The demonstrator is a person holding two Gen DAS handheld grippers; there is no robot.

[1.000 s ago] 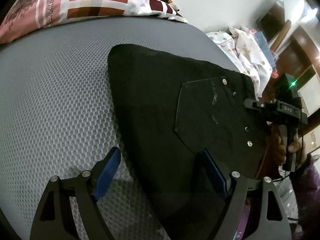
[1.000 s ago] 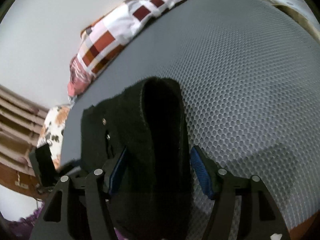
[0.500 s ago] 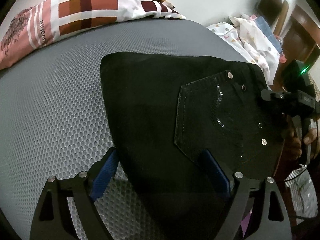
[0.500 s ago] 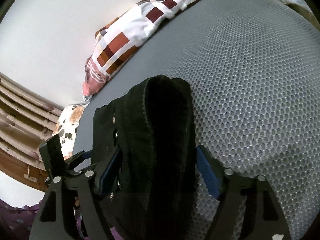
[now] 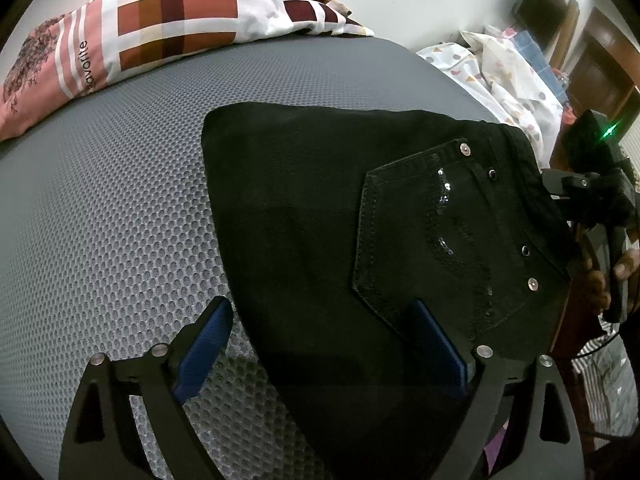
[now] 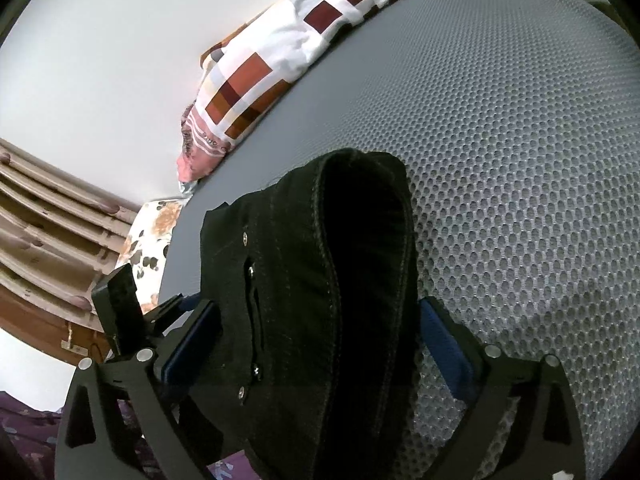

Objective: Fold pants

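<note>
Pants on the mattress, pillow behind.
The pants (image 5: 320, 208) lie on the near mattress (image 5: 100, 220); the pillow (image 5: 160, 20) rests at its far edge.

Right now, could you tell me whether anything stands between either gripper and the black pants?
Nothing visible does. The black pants lie folded on the grey mattress, already reaching between the open fingers of the left gripper and right gripper.

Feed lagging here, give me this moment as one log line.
stage: fold set down | black denim pants: folded on grey mesh mattress | left gripper: open | right gripper: open
</note>
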